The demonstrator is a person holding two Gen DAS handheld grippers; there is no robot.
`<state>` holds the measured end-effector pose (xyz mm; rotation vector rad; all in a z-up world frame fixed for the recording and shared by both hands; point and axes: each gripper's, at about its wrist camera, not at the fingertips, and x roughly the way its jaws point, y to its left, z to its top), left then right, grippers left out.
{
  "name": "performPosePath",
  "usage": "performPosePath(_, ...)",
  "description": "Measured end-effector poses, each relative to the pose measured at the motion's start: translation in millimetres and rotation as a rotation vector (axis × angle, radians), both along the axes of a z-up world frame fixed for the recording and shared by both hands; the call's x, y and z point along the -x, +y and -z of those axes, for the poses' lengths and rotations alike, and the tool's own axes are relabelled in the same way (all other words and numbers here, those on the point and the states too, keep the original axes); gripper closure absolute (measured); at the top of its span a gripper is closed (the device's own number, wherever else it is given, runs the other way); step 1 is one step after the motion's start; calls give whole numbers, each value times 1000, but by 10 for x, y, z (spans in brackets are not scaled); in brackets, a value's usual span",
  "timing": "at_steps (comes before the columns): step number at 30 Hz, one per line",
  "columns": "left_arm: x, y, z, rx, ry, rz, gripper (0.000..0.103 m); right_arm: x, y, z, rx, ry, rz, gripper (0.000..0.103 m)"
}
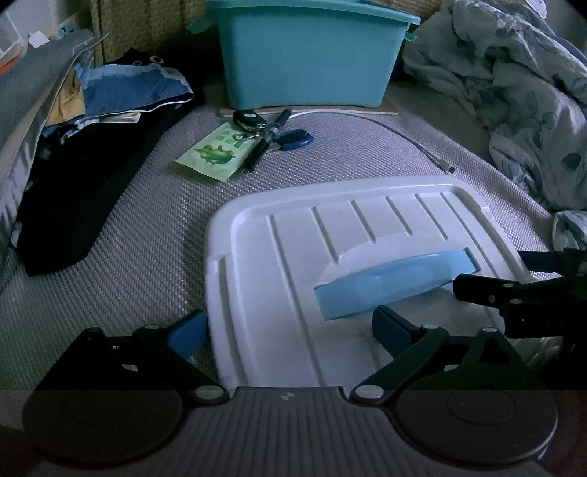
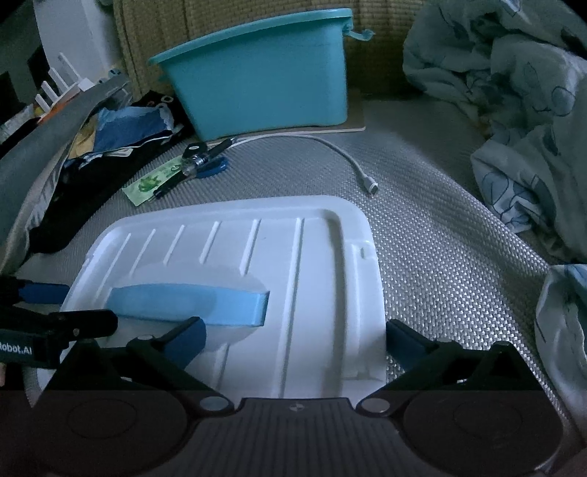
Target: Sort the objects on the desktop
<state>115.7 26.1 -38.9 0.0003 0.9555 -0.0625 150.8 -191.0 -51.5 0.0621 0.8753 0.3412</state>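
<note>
The setup was a dim room with a silvery woven mat (image 1: 154, 257) as the work surface. A white ribbed plastic lid with a light blue handle (image 2: 256, 279) lay flat on it, right in front of both claws. The left gripper (image 1: 290, 328) was spread wide around the lid's near-left corner, not pinching it. The right gripper (image 2: 295, 339) also stood wide open over the lid's near edge. Behind sat a teal plastic bin (image 1: 312, 58), with a green packet (image 1: 211, 154), black key fob (image 1: 248, 119), black pen (image 1: 266, 141) and white cable (image 2: 341, 154) nearby.

Dim light, silvery woven mat (image 2: 440, 238), woven straw backing (image 1: 146, 25), rumpled floral bedding (image 1: 513, 91)
</note>
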Motion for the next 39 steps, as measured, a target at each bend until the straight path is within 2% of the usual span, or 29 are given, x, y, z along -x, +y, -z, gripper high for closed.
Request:
performPosePath(3,-2,-10,5,-4,1,1,3,2,18,-4,5,0,5,0)
performPosePath(7,14,-123,-1,-61,-22,28,1,4,54,-13,22,-4,9,0)
performPosePath(11,32,-239,6,-80,-43,63,0,14,47,-10,21,-8,5,0)
performPosePath(39,51,-256,1,-73,-53,53,0,71,43,-12,25,-36,8,0)
